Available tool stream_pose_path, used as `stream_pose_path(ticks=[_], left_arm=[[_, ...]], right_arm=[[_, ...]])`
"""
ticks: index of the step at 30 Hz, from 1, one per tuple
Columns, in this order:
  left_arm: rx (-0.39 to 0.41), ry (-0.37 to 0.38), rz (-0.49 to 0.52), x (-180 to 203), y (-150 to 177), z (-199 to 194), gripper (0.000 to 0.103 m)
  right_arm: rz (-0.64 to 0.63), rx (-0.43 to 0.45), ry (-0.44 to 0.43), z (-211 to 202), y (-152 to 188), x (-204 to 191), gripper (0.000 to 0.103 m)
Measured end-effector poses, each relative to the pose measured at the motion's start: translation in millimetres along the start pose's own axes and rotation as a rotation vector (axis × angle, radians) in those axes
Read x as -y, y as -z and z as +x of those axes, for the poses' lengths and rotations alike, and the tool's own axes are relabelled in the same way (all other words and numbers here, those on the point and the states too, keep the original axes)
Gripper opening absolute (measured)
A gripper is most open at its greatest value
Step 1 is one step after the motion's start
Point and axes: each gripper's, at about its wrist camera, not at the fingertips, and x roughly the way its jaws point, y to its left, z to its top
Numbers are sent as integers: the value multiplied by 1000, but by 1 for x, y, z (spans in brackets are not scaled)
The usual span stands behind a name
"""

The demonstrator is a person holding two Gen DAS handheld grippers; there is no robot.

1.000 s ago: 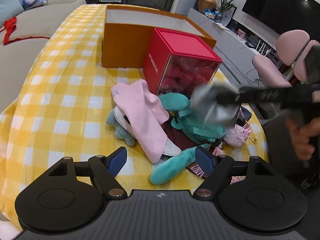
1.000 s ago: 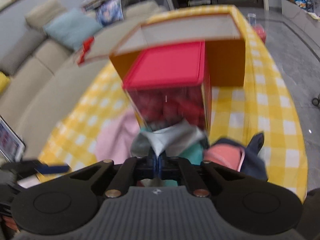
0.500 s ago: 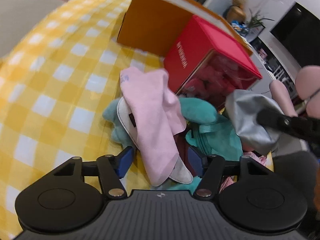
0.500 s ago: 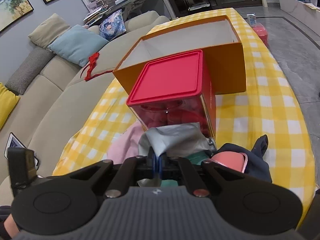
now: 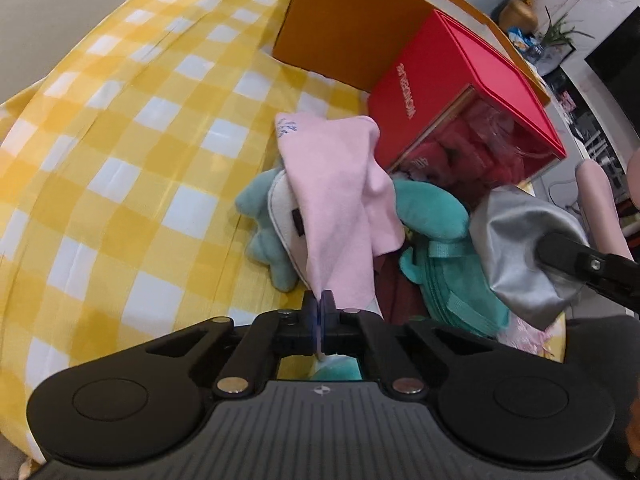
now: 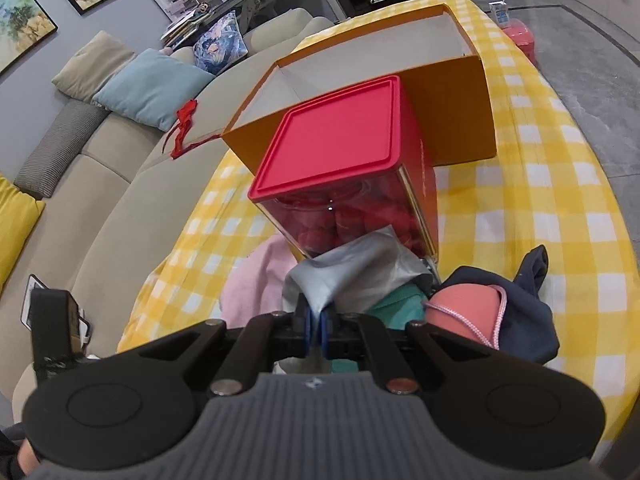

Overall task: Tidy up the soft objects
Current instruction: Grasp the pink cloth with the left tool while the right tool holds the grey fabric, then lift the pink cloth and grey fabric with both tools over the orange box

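Observation:
My left gripper [image 5: 319,304] is shut on the near corner of a pink cloth [image 5: 336,196] draped over a teal plush toy [image 5: 432,208] and a white slipper [image 5: 284,216] on the yellow checked table. My right gripper [image 6: 316,320] is shut on a silver-grey fabric piece [image 6: 356,268], held above the pile; the piece also shows in the left wrist view [image 5: 520,248]. A teal strapped item [image 5: 452,280], a dark red cloth [image 5: 394,292] and a navy and pink pouch [image 6: 492,312] lie in the pile.
A red-lidded clear box [image 6: 344,168] of red soft items stands just behind the pile. An open orange box [image 6: 448,112] stands behind it. The table [image 5: 120,184] drops off to a beige sofa [image 6: 104,184] on the left.
My left gripper moved forward and down to the pile and shut on the pink cloth's corner. My right gripper kept hold of the silver-grey fabric, nearly still.

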Motion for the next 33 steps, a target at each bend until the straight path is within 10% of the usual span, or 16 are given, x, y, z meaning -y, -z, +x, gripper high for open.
stream_pose_path(ticks=[18,33], left_arm=[[307,276,84,7,-35,-112,0],[213,112,8,-16,-34,-70,0]], right_arm=[[4,59,-14,-11,-2,2,3],[27,99,-145,-21,-7,-2,3]])
